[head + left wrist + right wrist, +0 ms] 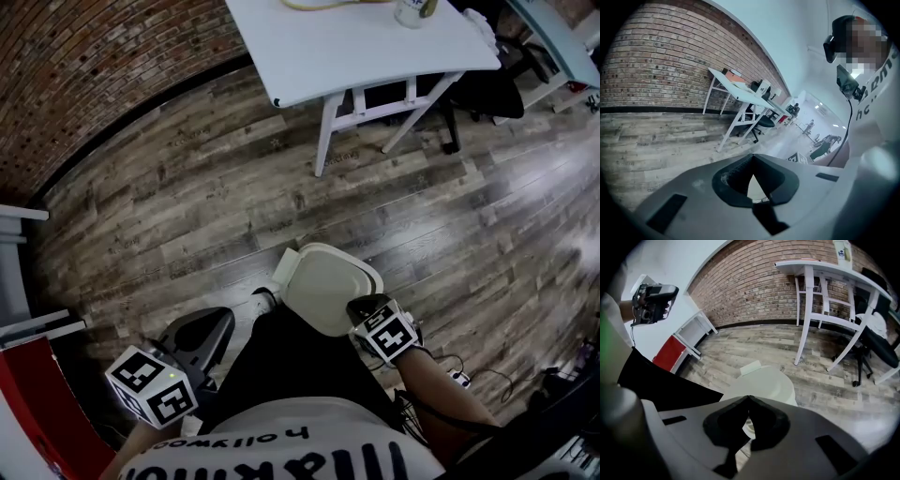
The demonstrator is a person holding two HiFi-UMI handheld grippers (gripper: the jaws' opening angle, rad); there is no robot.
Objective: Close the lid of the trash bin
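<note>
Nearest is the person's white printed shirt above black trousers. The left gripper, a grey two-jaw tool with a marker cube, is held at the person's near left. Its jaws are closed tip to tip with nothing between them, and it is well apart from the bin. The right gripper, of the same make, is at the near right. Its jaws also meet at the tips and hold nothing. In the head view its nose lies over the near right edge of the bin's lid; whether it touches cannot be told.

Just beyond the trousers, on the floor between the two grippers and closer to the right one, stands the cream-white rounded plastic trash bin. Its smooth domed lid appears to lie flat down on it. A small tab sticks out at the lid's far left side.

The bin stands on a grey-brown wooden plank floor. At the near left edge is a red panel beside white rails. At the near right, thin cables lie on the floor.

Farther off stands a white table with slanted legs, with a small can on its far right part. A black office chair is to its right. Farthest on the left runs a red brick wall.
</note>
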